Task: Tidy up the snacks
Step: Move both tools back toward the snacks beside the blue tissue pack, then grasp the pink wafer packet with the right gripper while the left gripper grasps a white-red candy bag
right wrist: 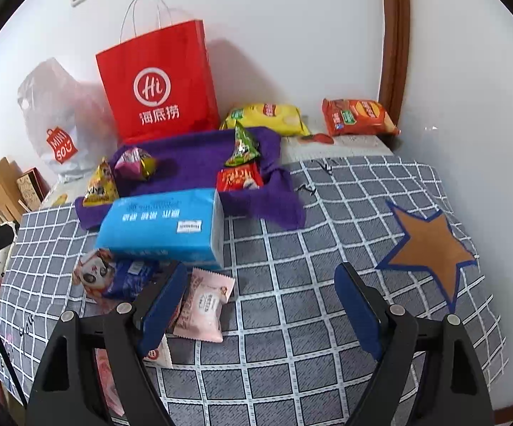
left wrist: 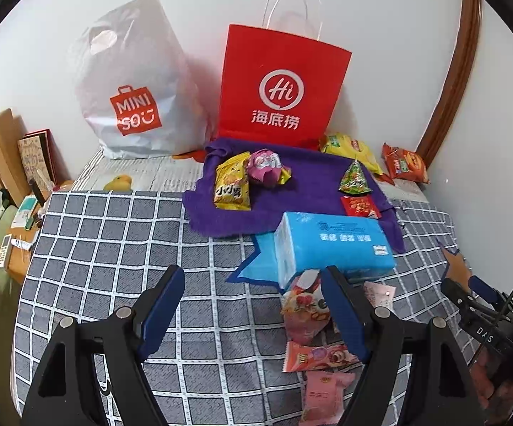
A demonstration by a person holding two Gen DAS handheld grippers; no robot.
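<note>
Left wrist view: white bag reads "MINISO"; red bag reads "Hi".

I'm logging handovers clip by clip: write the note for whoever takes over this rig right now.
Left claw: open, empty, over the checked cover.
Right claw: open, empty.
On the purple towel: yellow snack pack, pink-wrapped snack, green triangular pack, small red pack.
Blue tissue pack sits at the towel's front edge.
Pink snack packets lie loose near the claws; yellow chip bag and orange chip bag lie by the wall.
Red paper bag stands behind.
Left: gather the loose packets.
</note>
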